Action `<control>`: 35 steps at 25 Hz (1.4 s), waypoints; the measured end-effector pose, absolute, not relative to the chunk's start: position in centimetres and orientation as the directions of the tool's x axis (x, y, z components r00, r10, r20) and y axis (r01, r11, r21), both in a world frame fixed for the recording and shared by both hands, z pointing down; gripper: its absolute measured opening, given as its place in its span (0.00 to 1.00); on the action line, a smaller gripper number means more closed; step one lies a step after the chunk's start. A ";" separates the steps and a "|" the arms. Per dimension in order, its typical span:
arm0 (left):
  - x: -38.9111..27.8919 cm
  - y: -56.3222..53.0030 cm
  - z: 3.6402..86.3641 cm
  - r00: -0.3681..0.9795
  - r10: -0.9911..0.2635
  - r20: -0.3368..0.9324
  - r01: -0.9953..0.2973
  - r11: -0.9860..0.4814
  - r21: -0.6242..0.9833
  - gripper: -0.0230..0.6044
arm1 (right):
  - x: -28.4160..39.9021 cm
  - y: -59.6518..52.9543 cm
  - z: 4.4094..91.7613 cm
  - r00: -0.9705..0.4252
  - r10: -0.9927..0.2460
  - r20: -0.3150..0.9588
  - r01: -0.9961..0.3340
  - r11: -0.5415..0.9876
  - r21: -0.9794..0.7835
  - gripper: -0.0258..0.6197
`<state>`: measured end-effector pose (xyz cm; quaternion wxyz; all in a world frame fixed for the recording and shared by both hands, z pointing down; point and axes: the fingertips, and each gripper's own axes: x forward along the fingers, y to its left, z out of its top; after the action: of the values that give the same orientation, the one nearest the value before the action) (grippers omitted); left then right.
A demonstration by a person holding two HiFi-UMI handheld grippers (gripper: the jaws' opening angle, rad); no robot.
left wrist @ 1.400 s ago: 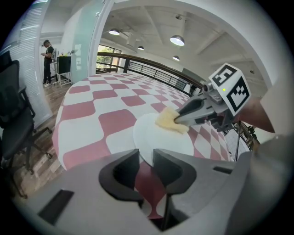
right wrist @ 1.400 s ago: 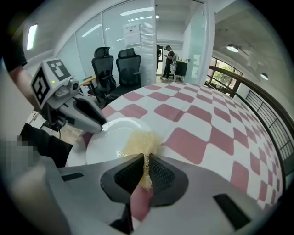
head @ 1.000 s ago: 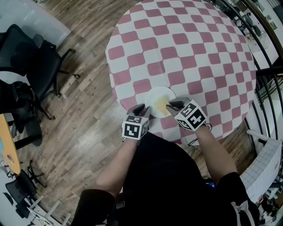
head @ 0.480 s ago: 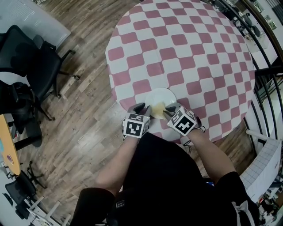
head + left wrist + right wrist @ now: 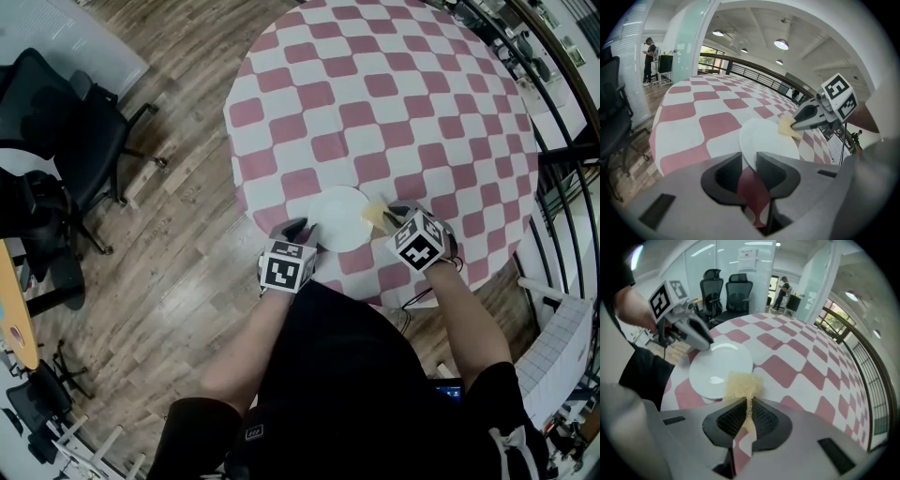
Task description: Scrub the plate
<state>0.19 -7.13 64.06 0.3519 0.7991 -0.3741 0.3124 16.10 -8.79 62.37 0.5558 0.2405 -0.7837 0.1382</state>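
checkered table (image 5: 375,84), left hand-held gripper (image 5: 301,231) clamps plate (image 5: 337,218), right hand-held gripper (image 5: 391,217) pinching sponge (image 5: 374,214), slid out to rim

**Head view:** the left tool (image 5: 300,230) covers the plate (image 5: 339,217) rim at 8 o'clock. The right tool (image 5: 392,218) hides part of the sponge (image 5: 374,214). The bench (image 5: 375,103) is cut off at 12 o'clock.

**Right gripper view:** the sponge's lower part is pinched out of sight between the jaws. The person (image 5: 783,288) at 12 o'clock is too small to detail.

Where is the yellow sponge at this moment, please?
In the head view the sponge is pinched in the right claw, at the right rim of the white plate, near the front edge of the checkered table.
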 end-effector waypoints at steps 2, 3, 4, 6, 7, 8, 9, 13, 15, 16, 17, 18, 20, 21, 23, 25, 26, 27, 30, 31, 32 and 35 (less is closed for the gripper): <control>0.2 -7.0 64.2 0.523 -0.377 0.765 -0.820 -0.469 0.329 0.19 | 15.6 -10.2 60.8 -0.330 -0.289 0.899 -0.614 0.789 0.029 0.10; 0.2 -7.0 64.3 0.522 -0.377 0.765 -0.821 -0.467 0.329 0.19 | 14.7 -10.7 60.2 -0.371 -0.311 0.875 -0.644 0.765 -0.001 0.10; 0.1 -7.0 64.4 0.523 -0.379 0.764 -0.821 -0.466 0.331 0.19 | 13.7 -10.9 59.9 -0.402 -0.319 0.858 -0.655 0.755 -0.027 0.10; 0.1 -7.1 64.2 0.526 -0.385 0.758 -0.822 -0.460 0.337 0.19 | 12.0 -10.9 60.2 -0.424 -0.300 0.855 -0.636 0.770 -0.045 0.10; 0.1 -7.1 64.1 0.526 -0.386 0.758 -0.822 -0.458 0.337 0.19 | 11.5 -10.8 60.4 -0.426 -0.290 0.857 -0.626 0.778 -0.048 0.10; 0.2 -7.1 64.0 0.525 -0.387 0.758 -0.823 -0.458 0.336 0.19 | 11.3 -11.0 60.5 -0.429 -0.289 0.856 -0.627 0.777 -0.052 0.10; 0.3 -7.2 64.0 0.525 -0.386 0.759 -0.823 -0.458 0.336 0.19 | 11.2 -11.2 60.4 -0.437 -0.292 0.851 -0.635 0.770 -0.062 0.10; 0.2 -7.2 64.0 0.531 -0.389 0.753 -0.825 -0.442 0.353 0.19 | 8.2 -10.4 60.5 -0.528 -0.226 0.819 -0.614 0.767 -0.184 0.10; 0.3 -7.2 64.1 0.532 -0.393 0.750 -0.826 -0.434 0.359 0.19 | 6.1 -8.7 61.7 -0.527 -0.154 0.836 -0.550 0.812 -0.198 0.10; 0.3 -7.2 64.1 0.532 -0.393 0.750 -0.827 -0.432 0.361 0.19 | 5.5 -8.1 62.4 -0.506 -0.135 0.852 -0.520 0.836 -0.176 0.10; 0.3 -7.2 64.1 0.533 -0.394 0.749 -0.827 -0.431 0.361 0.19 | 5.2 -7.7 62.9 -0.483 -0.132 0.866 -0.500 0.853 -0.149 0.10; 0.4 -7.2 64.1 0.533 -0.394 0.749 -0.826 -0.434 0.360 0.19 | 5.2 -7.6 63.3 -0.466 -0.137 0.874 -0.489 0.863 -0.125 0.10; 0.3 -7.3 64.1 0.531 -0.392 0.751 -0.825 -0.442 0.352 0.19 | 5.4 -7.6 63.5 -0.451 -0.152 0.879 -0.477 0.874 -0.094 0.10; 0.3 -7.3 64.1 0.529 -0.392 0.752 -0.825 -0.445 0.349 0.19 | 5.8 -7.6 63.5 -0.443 -0.159 0.882 -0.469 0.880 -0.076 0.10; 0.4 -7.3 64.2 0.529 -0.398 0.750 -0.827 -0.441 0.349 0.19 | 6.9 -7.6 63.5 -0.423 -0.175 0.889 -0.456 0.889 -0.042 0.10; 0.4 -7.3 64.1 0.528 -0.401 0.749 -0.828 -0.441 0.348 0.19 | 8.6 -7.8 63.5 -0.408 -0.193 0.893 -0.474 0.880 -0.026 0.10; 0.3 -7.3 64.1 0.527 -0.401 0.750 -0.828 -0.442 0.346 0.19 | 9.4 -8.0 63.5 -0.403 -0.203 0.892 -0.493 0.869 -0.025 0.10; 0.3 -7.2 64.0 0.527 -0.401 0.750 -0.828 -0.442 0.345 0.19 | 10.2 -8.3 63.4 -0.402 -0.213 0.891 -0.514 0.857 -0.027 0.10; 0.3 -7.1 64.0 0.526 -0.402 0.750 -0.829 -0.440 0.345 0.19 | 11.9 -8.8 62.8 -0.382 -0.244 0.891 -0.550 0.835 -0.008 0.10; 0.3 -7.1 64.0 0.524 -0.403 0.750 -0.830 -0.437 0.345 0.19 | 12.6 -9.2 62.7 -0.363 -0.260 0.895 -0.559 0.829 0.014 0.10; 0.3 -7.1 64.0 0.523 -0.405 0.750 -0.832 -0.433 0.347 0.19 | 13.6 -9.6 62.5 -0.338 -0.283 0.898 -0.573 0.818 0.042 0.10; 0.5 -7.1 63.9 0.523 -0.408 0.748 -0.835 -0.421 0.355 0.19 | 16.5 -11.7 61.3 -0.296 -0.383 0.875 -0.663 0.742 0.101 0.10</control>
<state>0.51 -7.08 63.94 0.3681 0.7913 -0.3928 0.2900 16.52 -11.75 61.34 0.4933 0.3300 -0.7923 0.1417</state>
